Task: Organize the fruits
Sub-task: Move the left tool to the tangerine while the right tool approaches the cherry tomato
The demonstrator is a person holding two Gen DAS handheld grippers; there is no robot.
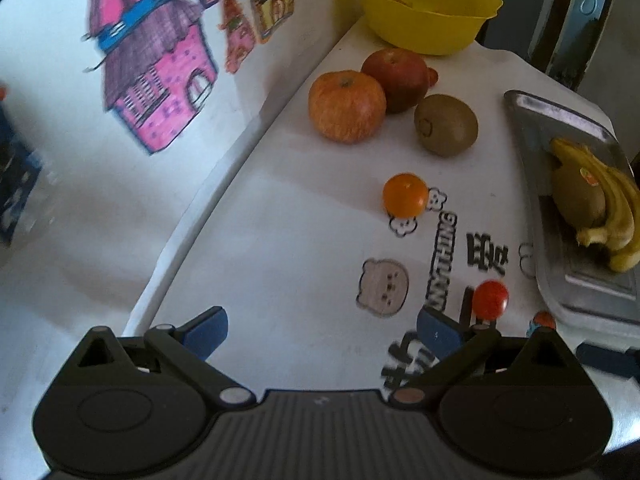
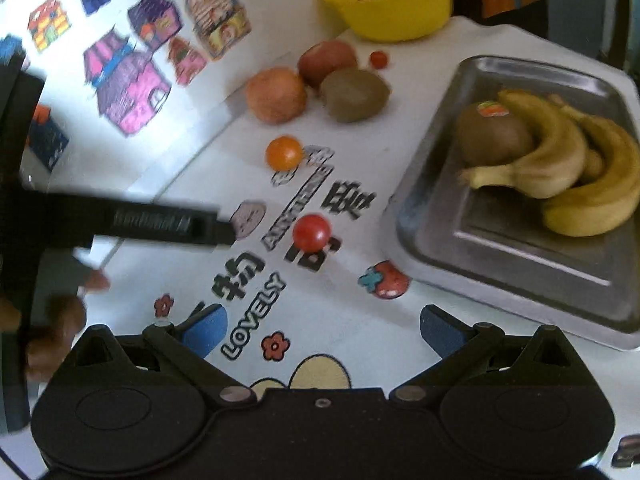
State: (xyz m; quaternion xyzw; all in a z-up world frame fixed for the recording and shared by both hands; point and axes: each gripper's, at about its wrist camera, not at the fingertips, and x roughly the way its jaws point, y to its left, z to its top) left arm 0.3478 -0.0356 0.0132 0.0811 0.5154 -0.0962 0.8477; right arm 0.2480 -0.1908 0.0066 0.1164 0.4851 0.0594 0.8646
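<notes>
Left gripper [image 1: 320,336]: blue pads spread wide apart, nothing held, hovering over the white table [image 1: 288,240]. Right gripper [image 2: 320,332]: pads likewise spread apart, nothing between them, held above the printed table surface.

Fruit loose on the table:
- Two apples are seen at the far end, the orange-streaked apple [image 1: 346,106] touching the darker red apple [image 1: 396,73].
- A kiwi [image 1: 445,125] is placed just beside the apples, on their right.
- A small orange tomato [image 1: 405,195] sits alone mid-table, nearer than the kiwi.
- A red cherry tomato [image 1: 489,299] is found on the printed lettering, close to the left gripper's right pad and near the tray's edge.
- Another small red tomato [image 2: 378,59] is seen from the right wrist, beyond the kiwi, near the bowl.

Fruit already sorted:
- The metal tray [image 2: 500,248] is set at the table's right side. A bunch of bananas [image 2: 560,160] and a second kiwi with a sticker [image 2: 492,136] lie in it, touching each other.
- The yellow bowl [image 1: 424,12] is set at the far end, behind the apples. Its contents cannot be made out.

The left tool's black arm [image 2: 160,222] is seen crossing the right wrist view, with fingers [image 2: 60,316] of the person's hand at the left edge. Coloured house drawings [image 1: 152,68] are fixed to the wall beside the table.
</notes>
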